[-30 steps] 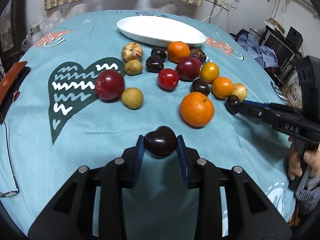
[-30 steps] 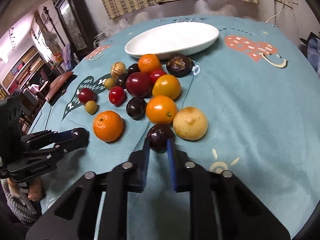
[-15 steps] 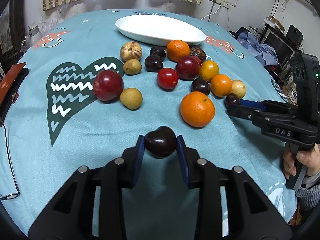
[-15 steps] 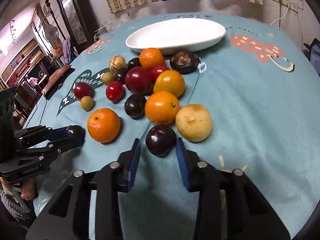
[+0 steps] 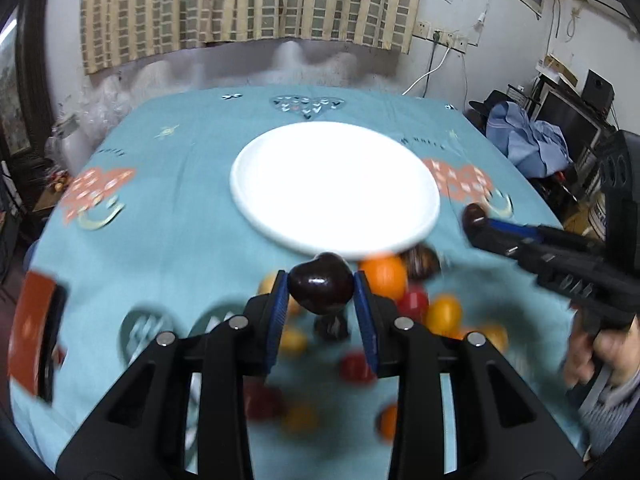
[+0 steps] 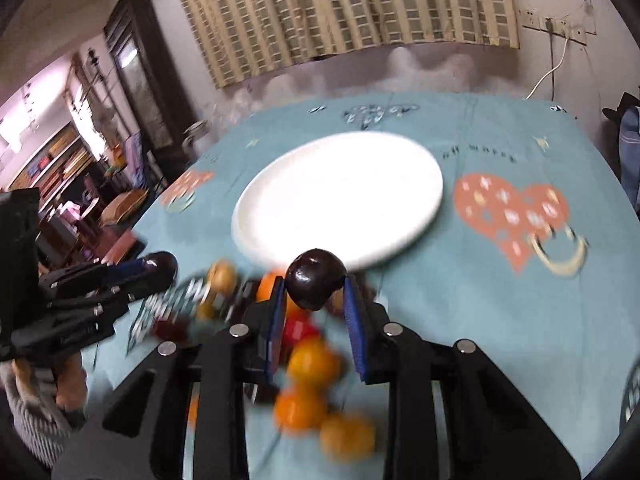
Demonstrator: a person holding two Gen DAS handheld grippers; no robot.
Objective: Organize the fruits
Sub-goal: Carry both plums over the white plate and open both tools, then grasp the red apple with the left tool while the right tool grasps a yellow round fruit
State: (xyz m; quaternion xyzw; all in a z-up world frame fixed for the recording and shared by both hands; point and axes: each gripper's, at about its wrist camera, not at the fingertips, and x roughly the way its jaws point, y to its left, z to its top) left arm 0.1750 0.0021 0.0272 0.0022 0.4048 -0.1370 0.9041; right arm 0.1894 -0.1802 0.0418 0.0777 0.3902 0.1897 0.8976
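1. The left tool [image 5: 321, 300], black with blue pads, is clamped on a dark glossy round plum [image 5: 321, 289], held in the air above the blurred fruit.
2. The right tool [image 6: 315, 305], of the same build, is clamped on a second dark round plum [image 6: 316, 279], likewise lifted off the cloth.
3. Below both tools lies a blurred heap of loose fruit [image 5: 404, 304] on the teal patterned cloth of the surface [image 5: 168, 216]: oranges, yellow-orange pieces, red pieces and some dark ones; motion blur hides their exact kinds.
4. In the left wrist view the right tool reaches in from the right edge, its plum near the plate's right rim.
5. Beyond the heap sits a wide white oval ceramic plate [image 5: 256, 184], with no fruit on it.
6. Farthest back hangs a beige checked curtain [image 5: 240, 4] along the wall.
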